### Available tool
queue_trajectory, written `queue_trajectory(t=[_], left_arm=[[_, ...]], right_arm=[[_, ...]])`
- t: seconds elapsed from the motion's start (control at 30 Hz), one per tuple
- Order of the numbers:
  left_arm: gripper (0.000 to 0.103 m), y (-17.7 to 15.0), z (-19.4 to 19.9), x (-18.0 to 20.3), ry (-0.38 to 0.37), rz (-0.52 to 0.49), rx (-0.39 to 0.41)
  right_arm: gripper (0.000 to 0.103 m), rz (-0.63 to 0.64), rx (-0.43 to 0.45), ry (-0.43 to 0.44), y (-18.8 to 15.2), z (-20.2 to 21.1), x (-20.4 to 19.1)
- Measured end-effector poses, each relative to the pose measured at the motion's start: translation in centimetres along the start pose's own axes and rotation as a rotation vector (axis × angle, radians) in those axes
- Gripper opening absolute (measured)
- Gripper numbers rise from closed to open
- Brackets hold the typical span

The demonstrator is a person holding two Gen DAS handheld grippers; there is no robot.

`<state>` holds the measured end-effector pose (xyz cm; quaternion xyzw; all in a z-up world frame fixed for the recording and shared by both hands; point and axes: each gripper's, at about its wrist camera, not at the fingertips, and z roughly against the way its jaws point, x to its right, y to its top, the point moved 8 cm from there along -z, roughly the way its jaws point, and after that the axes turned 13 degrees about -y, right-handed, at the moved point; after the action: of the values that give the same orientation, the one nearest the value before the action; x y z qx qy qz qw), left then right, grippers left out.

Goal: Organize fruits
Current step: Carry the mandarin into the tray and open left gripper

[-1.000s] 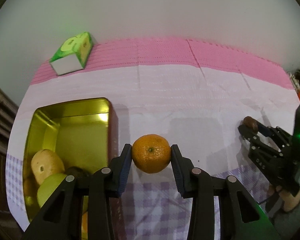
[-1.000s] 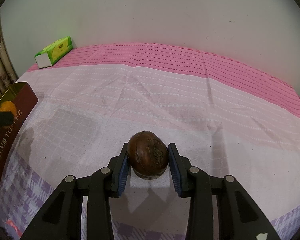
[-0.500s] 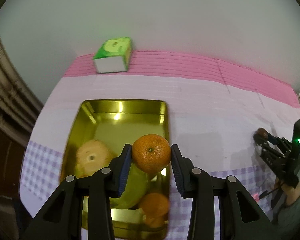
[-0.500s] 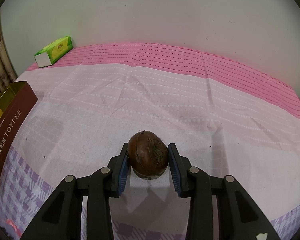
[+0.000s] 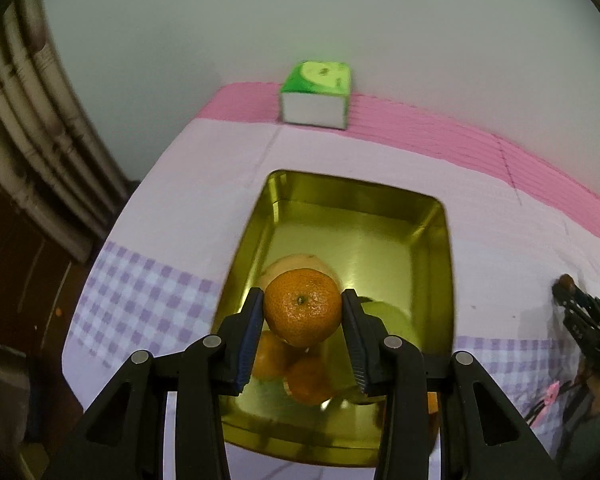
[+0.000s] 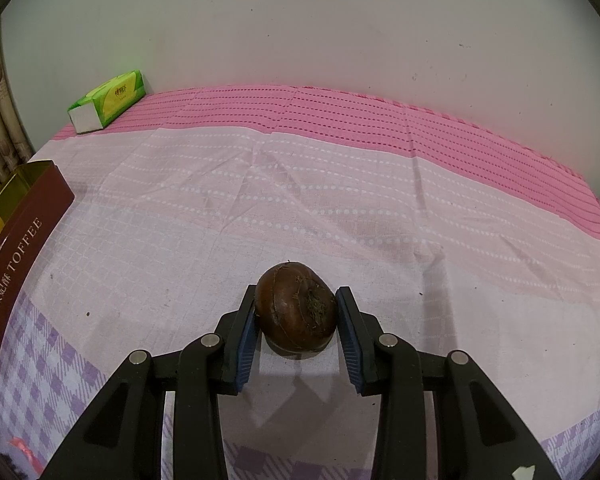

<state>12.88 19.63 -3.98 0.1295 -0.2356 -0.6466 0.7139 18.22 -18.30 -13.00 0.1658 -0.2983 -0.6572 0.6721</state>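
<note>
My left gripper (image 5: pixel 302 316) is shut on an orange mandarin (image 5: pixel 302 308) and holds it above the gold tin (image 5: pixel 364 224). The tin holds a pale pear (image 5: pixel 296 262), a green fruit (image 5: pixel 392 320) and two more mandarins (image 5: pixel 306 380). My right gripper (image 6: pixel 296 316) is shut on a dark brown round fruit (image 6: pixel 296 312) just above the cloth. That gripper also shows in the left wrist view (image 5: pixel 580 316) at the far right. The tin's brown side marked TOFFEE (image 6: pixel 16 264) shows at the left of the right wrist view.
A green tissue box (image 5: pixel 316 94) lies at the back of the table by the wall; it also shows in the right wrist view (image 6: pixel 108 102). A pink, white and lilac checked cloth (image 6: pixel 300 200) covers the table. The table's left edge drops off beside pipes (image 5: pixel 32 128).
My left gripper has carried the mandarin leftward from over the cloth to above the tin. My right gripper has stayed still with the brown fruit.
</note>
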Motion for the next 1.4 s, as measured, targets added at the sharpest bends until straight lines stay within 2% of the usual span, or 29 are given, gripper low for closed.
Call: queue_trajectory(t=[0.5, 0.73, 1.4], left_arm=[[0.04, -3.3, -1.2, -3.6, 0.004, 0.072, -0.062], [0.04, -4.6, -1.8, -3.7, 0.001, 0.078, -0.091], [0.041, -4.9, -1.6, -4.3, 0.022, 0.073, -0.072]], right_arm=[[0.034, 0.011, 0.003, -0.011, 0.0, -0.1, 0.1], [0.035, 0.011, 0.003, -0.012, 0.0, -0.1, 0.1], [0.035, 0.012, 0.003, -0.014, 0.0, -0.1, 0.1]])
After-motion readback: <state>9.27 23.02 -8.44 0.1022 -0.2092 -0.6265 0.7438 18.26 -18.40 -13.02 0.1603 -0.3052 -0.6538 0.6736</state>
